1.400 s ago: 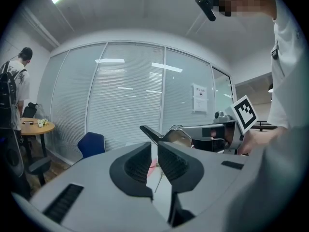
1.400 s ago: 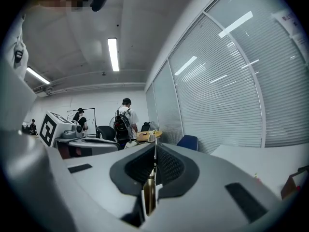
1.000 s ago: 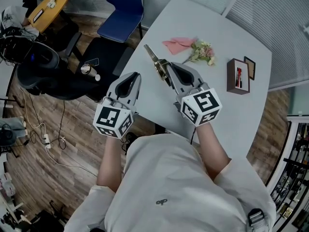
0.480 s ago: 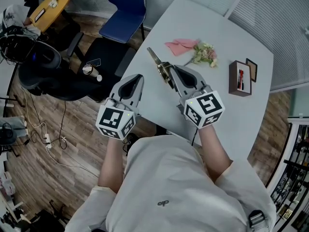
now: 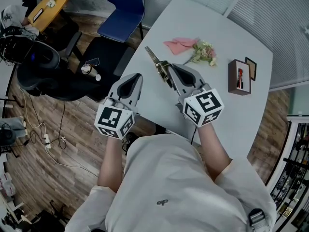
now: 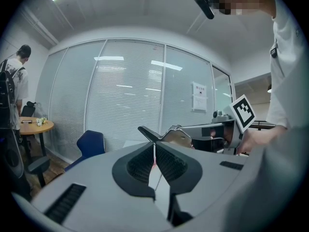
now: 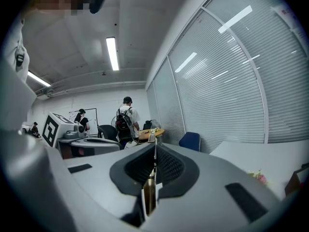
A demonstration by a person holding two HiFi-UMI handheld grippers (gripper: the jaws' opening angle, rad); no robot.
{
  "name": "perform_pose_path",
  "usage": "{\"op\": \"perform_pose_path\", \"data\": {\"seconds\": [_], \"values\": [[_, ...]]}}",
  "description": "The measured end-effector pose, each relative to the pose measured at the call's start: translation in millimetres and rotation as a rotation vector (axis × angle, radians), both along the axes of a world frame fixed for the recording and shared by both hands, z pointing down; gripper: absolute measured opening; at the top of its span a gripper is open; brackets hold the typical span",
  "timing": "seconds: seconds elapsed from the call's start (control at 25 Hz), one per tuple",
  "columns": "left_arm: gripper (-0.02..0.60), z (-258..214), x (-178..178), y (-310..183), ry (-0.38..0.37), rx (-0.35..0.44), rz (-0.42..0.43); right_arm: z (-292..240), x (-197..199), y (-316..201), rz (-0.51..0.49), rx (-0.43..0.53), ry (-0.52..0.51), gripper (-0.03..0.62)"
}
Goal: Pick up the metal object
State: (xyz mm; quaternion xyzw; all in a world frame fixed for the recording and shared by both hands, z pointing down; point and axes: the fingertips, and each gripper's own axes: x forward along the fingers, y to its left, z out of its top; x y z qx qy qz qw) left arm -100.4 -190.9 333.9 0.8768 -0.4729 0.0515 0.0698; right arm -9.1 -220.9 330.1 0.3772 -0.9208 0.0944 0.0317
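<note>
**Metal object gripped; lift looks begun**

1. Progress. The right gripper [image 5: 170,70] is closed on the metal object [image 5: 155,61]. Its own view shows a thin brass strip [image 7: 148,190] pinched between the pads. The rest of the object juts out beyond the tip, toward the left gripper's side. Seen from the left gripper, the object [image 6: 171,134] appears clear of the table [image 5: 227,33], so the pick-up is judged gripped and likely raised. How high it is cannot be told. Only a clear lift remains.

2. Left gripper [image 5: 137,76]. Its jaws are together with nothing between them. It hangs just left of the right gripper, at the table's near edge, and plays no part.

3. Surface. The table is pale grey. Beyond the right gripper's tip lie a pink cloth [image 5: 177,44] and a small flower sprig [image 5: 203,51]. A brown box [image 5: 239,76] stands to the gripper's right. All 3 are apart from the object.

4. Room. There is a wood floor [image 5: 58,129]. A blue chair [image 5: 123,8] stands beyond the left gripper. Blinds [image 6: 125,95] cover the glass walls. Persons [image 7: 126,115] stand far off.
</note>
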Motion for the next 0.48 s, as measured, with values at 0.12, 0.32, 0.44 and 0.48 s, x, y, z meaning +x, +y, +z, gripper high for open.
{"op": "perform_pose_path", "data": {"seconds": [0.12,0.32,0.44,0.48], "values": [[0.026,0.4,0.9,-1.3,-0.001,-0.003,0.001,0.4,0.9,-1.4,-0.001,-0.005,-0.003,0.012],[0.026,0.9,0.3,-2.6,-0.002,-0.004,0.005,0.6,0.6,-2.6,0.000,-0.005,-0.003,0.012],[0.026,2.6,0.1,-3.1,-0.002,-0.005,0.007,1.8,0.2,-3.3,0.001,-0.004,-0.004,0.012],[0.026,3.3,0.0,-3.2,-0.003,-0.005,0.008,2.3,0.0,-3.5,0.002,-0.005,-0.004,0.012]]}}
